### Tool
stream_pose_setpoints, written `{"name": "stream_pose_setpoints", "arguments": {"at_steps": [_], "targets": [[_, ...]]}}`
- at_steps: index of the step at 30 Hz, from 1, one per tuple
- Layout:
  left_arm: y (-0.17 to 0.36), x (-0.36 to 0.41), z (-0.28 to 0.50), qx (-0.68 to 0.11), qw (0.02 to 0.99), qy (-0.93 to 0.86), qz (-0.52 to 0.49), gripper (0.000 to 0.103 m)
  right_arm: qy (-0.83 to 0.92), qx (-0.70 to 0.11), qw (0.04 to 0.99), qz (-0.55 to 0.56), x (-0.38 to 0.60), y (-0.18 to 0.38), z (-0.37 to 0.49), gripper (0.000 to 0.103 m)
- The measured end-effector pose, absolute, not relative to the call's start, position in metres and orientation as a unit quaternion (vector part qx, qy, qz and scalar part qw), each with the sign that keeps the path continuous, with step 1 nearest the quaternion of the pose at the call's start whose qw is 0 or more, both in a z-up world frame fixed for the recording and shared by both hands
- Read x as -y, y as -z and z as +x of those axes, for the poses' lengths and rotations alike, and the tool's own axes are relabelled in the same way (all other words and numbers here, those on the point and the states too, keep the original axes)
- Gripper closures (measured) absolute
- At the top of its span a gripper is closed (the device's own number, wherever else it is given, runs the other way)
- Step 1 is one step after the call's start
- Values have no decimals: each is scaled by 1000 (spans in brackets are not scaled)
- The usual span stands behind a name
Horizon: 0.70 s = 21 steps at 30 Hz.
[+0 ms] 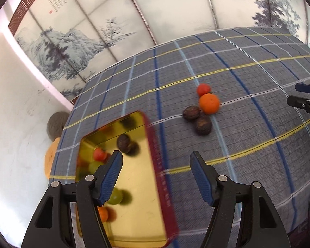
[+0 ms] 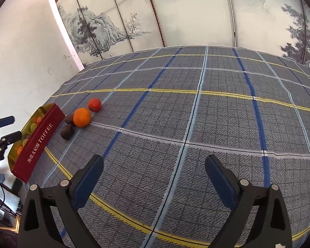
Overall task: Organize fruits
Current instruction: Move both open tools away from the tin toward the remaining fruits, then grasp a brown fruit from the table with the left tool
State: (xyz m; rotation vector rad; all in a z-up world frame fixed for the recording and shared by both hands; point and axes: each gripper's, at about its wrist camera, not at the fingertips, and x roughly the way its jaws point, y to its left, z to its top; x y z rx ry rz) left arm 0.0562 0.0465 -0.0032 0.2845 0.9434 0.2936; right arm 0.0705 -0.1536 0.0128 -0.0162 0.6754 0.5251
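The left gripper point(image 1: 156, 173) has 2 matte black plastic fingers point(image 1: 111, 172) faced with ribbed blue pads. Each finger hinges on black angular arms with triangular cut-outs, pinned by 2 round silver screws. The right gripper point(image 2: 154, 177) is built alike: black arms, smoother dark blue pads, 2 silver screws on each side. In the right wrist view, a thin black cable loops below the other gripper's body at 8 o'clock.

Two walnuts point(image 1: 191, 113), one orange point(image 1: 209, 103), one tomato point(image 1: 203, 90) outside.
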Motion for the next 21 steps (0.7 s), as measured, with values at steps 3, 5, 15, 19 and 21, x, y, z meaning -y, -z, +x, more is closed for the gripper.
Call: {"name": "stream_pose_setpoints", "arguments": {"at_steps": [3, 5, 15, 19, 21], "targets": [[9, -38, 70, -460, 867, -131, 137, 35, -263, -321, 910, 7, 159, -15, 69, 4], [13, -35, 78, -467, 865, -127, 134, 34, -266, -319, 910, 14, 163, -15, 68, 3], [38, -42, 132, -512, 851, -74, 87, 34, -285, -311, 906, 30, 166, -18, 67, 2], [55, -41, 149, -528, 842, -60, 91, 34, -291, -311, 904, 39, 168, -18, 68, 2], [61, -40, 154, -532, 840, -58, 90, 34, -294, -310, 903, 40, 168, -18, 68, 2]]}}
